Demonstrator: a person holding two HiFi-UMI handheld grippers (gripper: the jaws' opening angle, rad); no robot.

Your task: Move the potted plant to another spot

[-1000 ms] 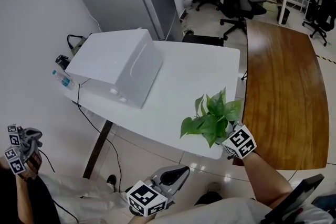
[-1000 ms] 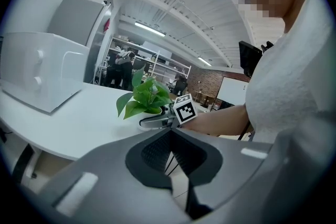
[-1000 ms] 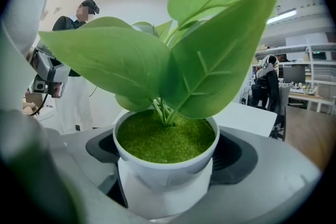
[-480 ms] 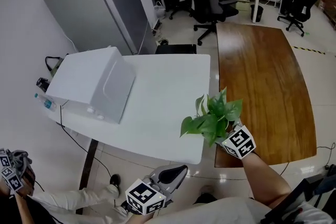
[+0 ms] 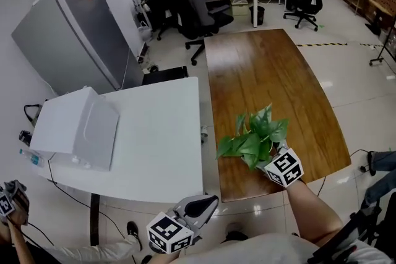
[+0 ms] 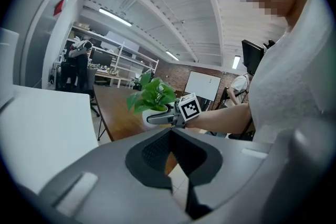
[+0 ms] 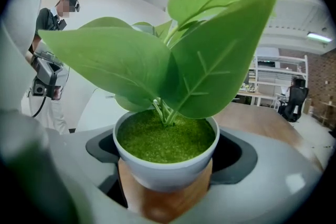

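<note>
Potted plant [image 7: 165, 160]: broad green leaves, white round pot topped with green moss; held over the near right part of the brown wooden table [image 5: 266, 71], close to its near edge. Right gripper [image 5: 272, 161]: jaws spread wide and clamped on either side of the white pot, with wood showing beneath it. Left gripper [image 6: 171, 131]: jaws closed together, nothing between them; low and near, left of the plant, beside the near edge of the white table [image 5: 161, 151]. White box-shaped appliance [image 5: 77, 130]: on the white table's left part. Grey cabinet [image 5: 68, 40]: far left. Office chairs [image 5: 198, 15]: beyond the wooden table.
</note>
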